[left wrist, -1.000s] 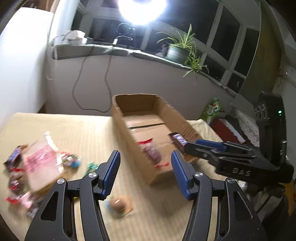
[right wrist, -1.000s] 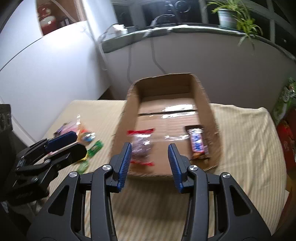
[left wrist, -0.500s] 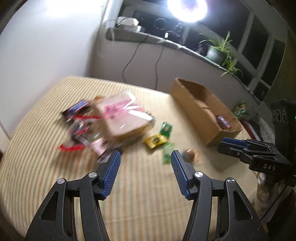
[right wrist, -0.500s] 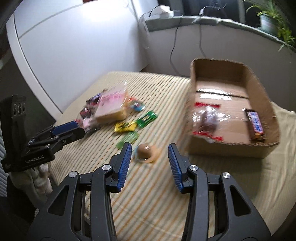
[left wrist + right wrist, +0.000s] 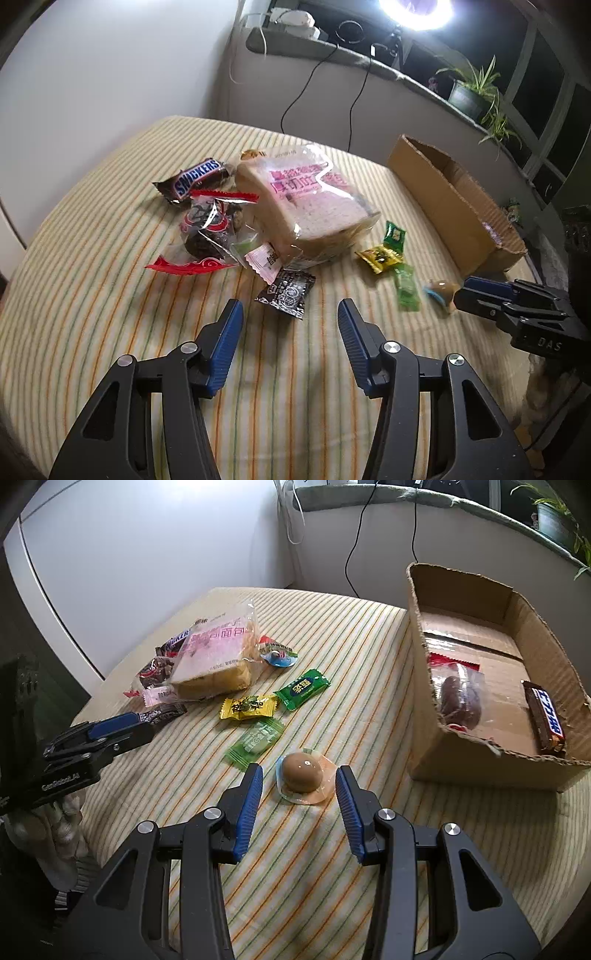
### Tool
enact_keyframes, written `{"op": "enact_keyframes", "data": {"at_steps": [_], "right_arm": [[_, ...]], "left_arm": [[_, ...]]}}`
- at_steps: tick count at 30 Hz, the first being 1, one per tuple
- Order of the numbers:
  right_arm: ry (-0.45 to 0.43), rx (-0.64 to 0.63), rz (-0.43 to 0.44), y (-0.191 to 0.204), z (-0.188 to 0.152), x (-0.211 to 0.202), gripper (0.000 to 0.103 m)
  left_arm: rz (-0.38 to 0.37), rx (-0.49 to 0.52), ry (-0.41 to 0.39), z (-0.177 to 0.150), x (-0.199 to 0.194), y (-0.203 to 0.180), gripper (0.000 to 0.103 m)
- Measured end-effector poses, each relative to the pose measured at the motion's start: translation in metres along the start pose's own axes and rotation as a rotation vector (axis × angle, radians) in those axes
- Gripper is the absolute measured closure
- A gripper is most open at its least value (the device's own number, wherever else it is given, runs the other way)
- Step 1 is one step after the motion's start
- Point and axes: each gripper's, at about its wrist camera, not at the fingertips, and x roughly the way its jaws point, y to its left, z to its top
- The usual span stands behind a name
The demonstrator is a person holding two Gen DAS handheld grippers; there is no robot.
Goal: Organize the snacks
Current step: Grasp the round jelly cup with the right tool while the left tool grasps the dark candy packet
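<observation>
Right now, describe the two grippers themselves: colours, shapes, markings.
Both are matte black plastic with triangular cut-out frames, silver round bolts at the joints, and ribbed blue pads lining the fingers. Seen side-on, the left gripper carries white lettering "GenRobot.AI" on its body; the right gripper shows "DAS". A light knitted sleeve or glove shows beneath each. No cables are visible on either.
</observation>
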Motion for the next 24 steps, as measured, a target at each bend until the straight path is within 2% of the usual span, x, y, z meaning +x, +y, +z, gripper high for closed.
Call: {"op": "enact_keyframes", "data": {"at_steps": [7, 9, 14, 17, 24], "right_arm": [[0.016, -0.017, -0.015, 0.001, 0.003, 0.013, 0.06], [0.02, -0.016, -0.021, 0.001, 0.004, 0.016, 0.06], [0.036, -0.031, -0.032, 0.002, 0.004, 0.023, 0.06], [0.041, -0.048, -0.044, 0.003, 0.002, 0.025, 0.06], [0.037, -0.074, -0.065, 0.005, 0.003, 0.026, 0.075]], "left_arm": [[0.027, 0.042, 0.014, 0.01, 0.012, -0.005, 0.052], [0.042, 0.055, 0.017, 0.013, 0.017, -0.005, 0.062], [0.055, 0.112, 0.027, 0.012, 0.02, -0.011, 0.078], [0.055, 0.127, 0.03, 0.01, 0.02, -0.012, 0.078], [0.033, 0.114, 0.032, 0.008, 0.016, -0.015, 0.078]]}}
